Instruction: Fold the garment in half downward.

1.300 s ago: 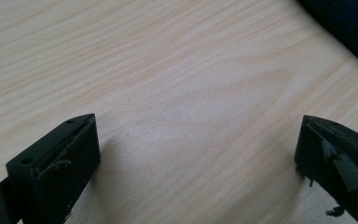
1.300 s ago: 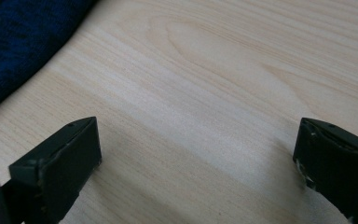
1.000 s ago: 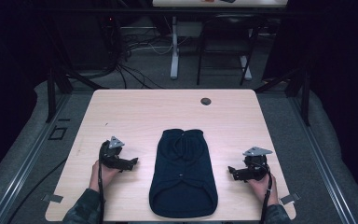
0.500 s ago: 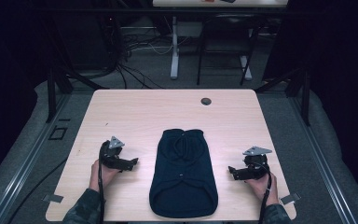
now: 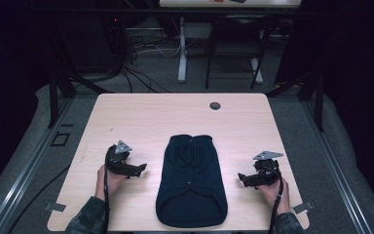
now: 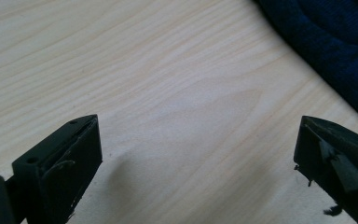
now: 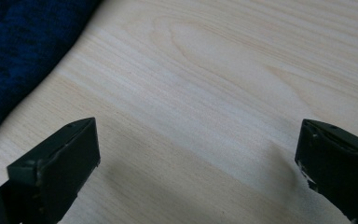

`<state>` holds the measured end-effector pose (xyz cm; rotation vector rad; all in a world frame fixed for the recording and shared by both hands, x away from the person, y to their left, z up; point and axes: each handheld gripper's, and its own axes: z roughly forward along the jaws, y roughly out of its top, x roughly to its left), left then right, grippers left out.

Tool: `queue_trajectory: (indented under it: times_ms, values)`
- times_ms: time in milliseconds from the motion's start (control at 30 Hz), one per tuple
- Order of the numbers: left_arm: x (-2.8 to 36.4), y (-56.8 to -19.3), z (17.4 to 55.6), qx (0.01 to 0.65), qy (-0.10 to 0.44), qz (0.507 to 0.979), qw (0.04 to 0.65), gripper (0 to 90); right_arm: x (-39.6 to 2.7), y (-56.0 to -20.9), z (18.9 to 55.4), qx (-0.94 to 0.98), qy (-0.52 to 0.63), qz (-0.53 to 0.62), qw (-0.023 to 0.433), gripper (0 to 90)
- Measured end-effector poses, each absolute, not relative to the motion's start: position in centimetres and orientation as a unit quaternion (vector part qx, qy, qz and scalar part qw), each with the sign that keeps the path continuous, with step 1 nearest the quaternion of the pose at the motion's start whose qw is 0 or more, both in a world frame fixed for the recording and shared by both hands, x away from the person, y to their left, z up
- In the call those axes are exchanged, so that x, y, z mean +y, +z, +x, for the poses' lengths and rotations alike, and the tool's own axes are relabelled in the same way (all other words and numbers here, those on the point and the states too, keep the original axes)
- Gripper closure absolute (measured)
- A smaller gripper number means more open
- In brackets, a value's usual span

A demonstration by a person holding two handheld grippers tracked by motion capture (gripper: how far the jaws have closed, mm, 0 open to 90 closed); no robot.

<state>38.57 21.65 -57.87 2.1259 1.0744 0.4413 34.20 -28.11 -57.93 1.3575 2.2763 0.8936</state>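
Observation:
A dark navy knitted garment (image 5: 191,181) lies flat in the middle of the light wooden table (image 5: 175,117), its neck end pointing away from me. My left gripper (image 5: 142,167) rests on the table to the left of it, open, jaws pointing at the cloth. The left gripper view has the navy garment (image 6: 335,51) at top right, beyond the wide-spread jaws. My right gripper (image 5: 241,177) rests to the right of the garment, open as well. In the right gripper view the navy garment (image 7: 23,46) fills the top left corner, with bare wood between the jaws.
A small round dark grommet (image 5: 215,106) sits near the table's far edge. Beyond the table stand dark frame legs, cables on the floor (image 5: 141,53) and a second table (image 5: 229,4). Grey floor mats flank both sides.

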Motion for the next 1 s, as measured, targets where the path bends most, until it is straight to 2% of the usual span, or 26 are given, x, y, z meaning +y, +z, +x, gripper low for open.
queue_trajectory:
  times_ms: [200, 533, 1000]
  values:
    - [21.1, -56.9, 39.1, 0.409, 0.165, 0.82, 0.365, 0.9, -27.8, -57.0, 34.4, 0.805, 0.319, 0.473, 0.161, 0.0]
    - [20.1, -56.8, 41.5, 0.413, 0.124, 0.825, 0.366, 0.4, -26.2, -55.3, 36.3, 0.811, 0.334, 0.46, 0.136, 0.0]
    - [17.3, -54.3, 44.0, 0.382, 0.13, 0.843, 0.356, 0.3, -22.7, -53.1, 39.7, 0.835, 0.322, 0.428, 0.125, 0.0]
